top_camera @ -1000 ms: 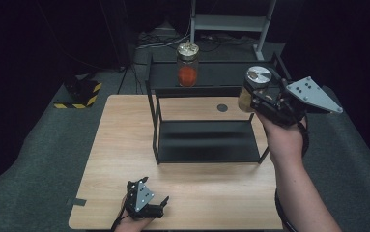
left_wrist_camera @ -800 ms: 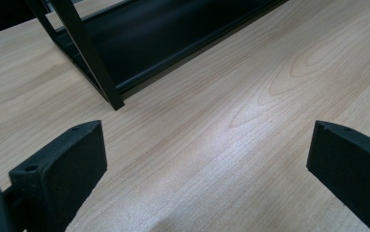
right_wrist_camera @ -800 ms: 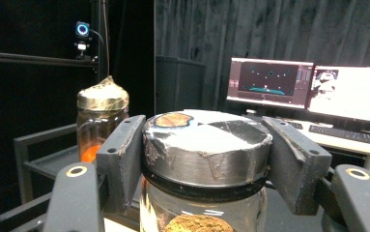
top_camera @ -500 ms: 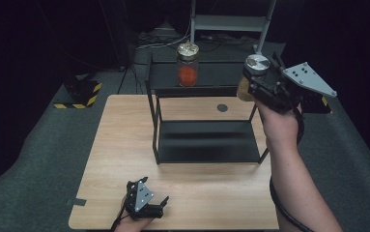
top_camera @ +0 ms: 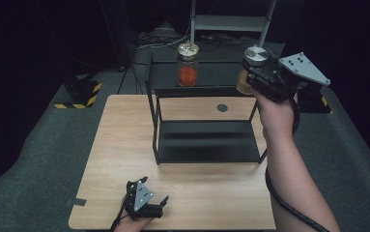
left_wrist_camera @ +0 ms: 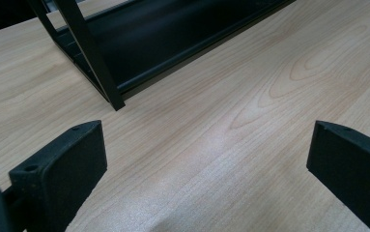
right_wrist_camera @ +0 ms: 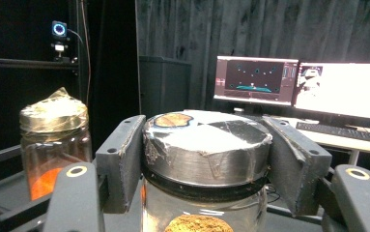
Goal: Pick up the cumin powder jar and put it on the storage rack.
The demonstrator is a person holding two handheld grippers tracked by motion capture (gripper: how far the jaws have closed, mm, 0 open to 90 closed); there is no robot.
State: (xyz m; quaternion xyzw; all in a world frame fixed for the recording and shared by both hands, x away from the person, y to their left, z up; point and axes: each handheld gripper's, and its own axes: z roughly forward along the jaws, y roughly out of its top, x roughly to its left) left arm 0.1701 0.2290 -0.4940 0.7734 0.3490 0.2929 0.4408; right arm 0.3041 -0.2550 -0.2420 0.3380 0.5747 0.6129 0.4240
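Note:
My right gripper (top_camera: 254, 67) is shut on a glass jar (top_camera: 250, 65) with a silver lid and brown contents, held in the air at the right end of the black rack's (top_camera: 204, 121) top shelf. In the right gripper view both jaws clamp the jar (right_wrist_camera: 206, 159) just under its lid. A second jar (top_camera: 188, 64) with orange contents stands on the top shelf to the left; it appears as the orange jar (right_wrist_camera: 54, 140) in the right gripper view. My left gripper (top_camera: 159, 205) rests open near the table's front edge, its fingers (left_wrist_camera: 59, 169) wide apart over bare wood.
The wooden table (top_camera: 120, 145) carries the two-level black rack at its back half. A dark round mark (top_camera: 222, 108) lies on the table behind the rack. A yellow-black striped block (top_camera: 78, 94) sits on the floor at left. Monitors (right_wrist_camera: 318, 87) glow beyond the rack.
My right gripper has carried the brown jar up and slightly back, toward the level of the rack's top shelf. The left gripper has stayed still.

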